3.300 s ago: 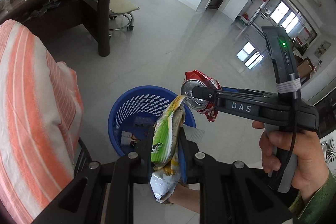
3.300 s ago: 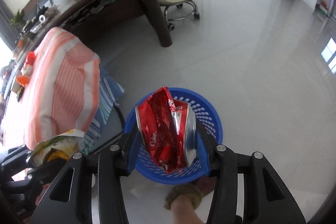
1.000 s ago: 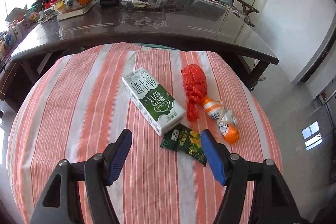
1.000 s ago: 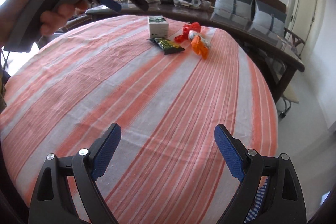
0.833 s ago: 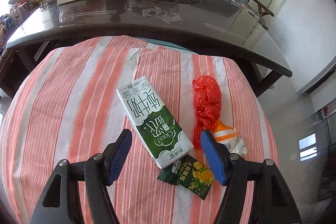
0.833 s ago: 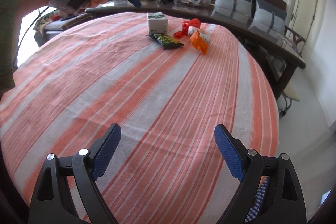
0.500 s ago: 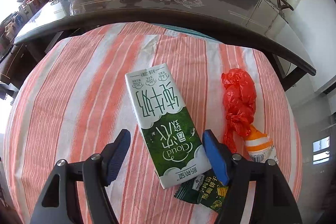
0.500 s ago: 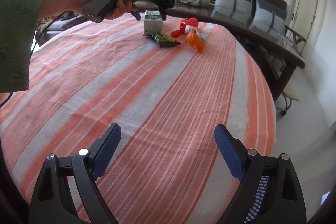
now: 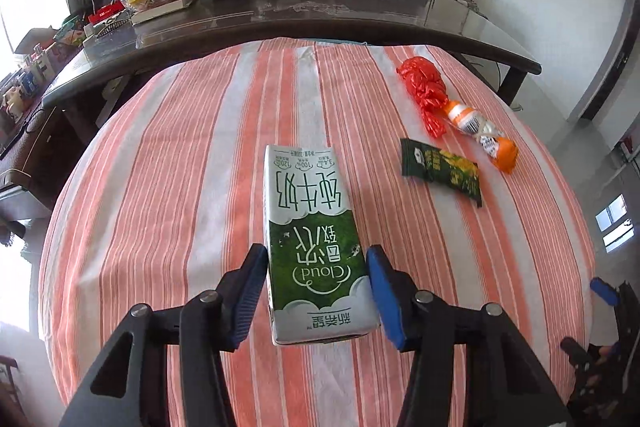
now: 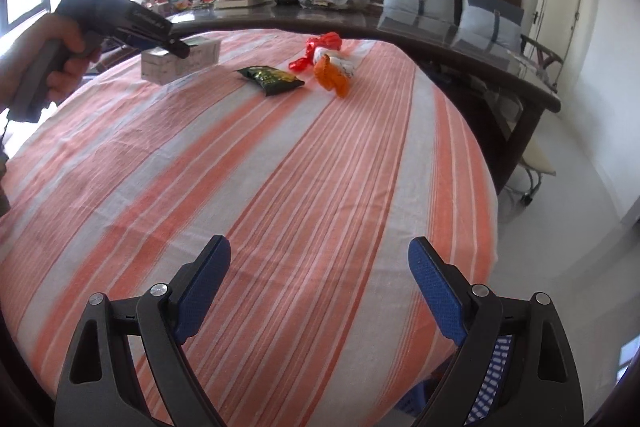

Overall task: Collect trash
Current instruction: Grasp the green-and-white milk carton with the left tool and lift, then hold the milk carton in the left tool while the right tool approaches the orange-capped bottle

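Left gripper [image 9: 316,291] straddles the near end of the milk carton [image 9: 310,239], lying flat on the striped counter [image 9: 180,187]; its fingers are closing, a sliver of gap visible either side. Green wrapper [image 9: 440,171], red bag [image 9: 424,91] and orange bottle [image 9: 484,135] lie beyond. Right gripper [image 10: 320,287]: fingers wide apart, empty

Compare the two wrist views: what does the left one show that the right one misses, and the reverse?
Left only: the left gripper closing around the milk carton, whose green printed face reads clearly.

Right only: the open, empty right gripper, and the hand holding the left tool.

Both: striped tablecloth, green snack wrapper, red bag, orange packet.
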`<state>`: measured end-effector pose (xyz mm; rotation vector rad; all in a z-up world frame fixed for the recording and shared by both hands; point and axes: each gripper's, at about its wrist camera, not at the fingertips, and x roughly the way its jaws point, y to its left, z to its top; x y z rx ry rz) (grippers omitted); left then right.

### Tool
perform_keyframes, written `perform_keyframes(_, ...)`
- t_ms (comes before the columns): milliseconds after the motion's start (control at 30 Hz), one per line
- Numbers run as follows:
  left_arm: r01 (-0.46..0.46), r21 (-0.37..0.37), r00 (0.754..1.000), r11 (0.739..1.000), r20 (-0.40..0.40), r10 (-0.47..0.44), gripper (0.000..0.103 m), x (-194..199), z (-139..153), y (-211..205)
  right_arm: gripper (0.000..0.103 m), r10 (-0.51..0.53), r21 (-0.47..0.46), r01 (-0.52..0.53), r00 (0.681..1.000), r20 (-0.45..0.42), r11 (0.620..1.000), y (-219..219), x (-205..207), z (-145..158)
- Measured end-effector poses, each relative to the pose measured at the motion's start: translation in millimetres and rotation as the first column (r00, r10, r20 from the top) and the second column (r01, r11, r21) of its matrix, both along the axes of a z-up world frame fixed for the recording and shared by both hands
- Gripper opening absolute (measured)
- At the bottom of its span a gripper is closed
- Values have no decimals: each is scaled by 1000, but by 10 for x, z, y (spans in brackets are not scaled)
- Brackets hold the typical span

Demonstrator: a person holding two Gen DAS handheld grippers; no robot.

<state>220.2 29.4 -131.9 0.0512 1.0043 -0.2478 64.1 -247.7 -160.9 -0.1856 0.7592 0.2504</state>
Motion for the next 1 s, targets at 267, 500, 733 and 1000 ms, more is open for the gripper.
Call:
perform_keyframes(267,41,-2,999,999,25,-41,67,-582,-261,-32,91,-83,71,84,996,-19,994,-119,236,45)
perform_keyframes(500,27,20,996,999,81,-29,75,-589,-424,-81,90,-121,128,133,988,-92,983,-82,854,229)
perform_keyframes(733,30,33,995,999,94,-33,82,-581,-445,-109,86,-126,121,149,975,-183,981,66,1792,305)
perform_keyframes(1000,37,33,995,999,89,-39,87,-551,-461,-113,49,-145,133,190,946,-291,973,245,2429,72)
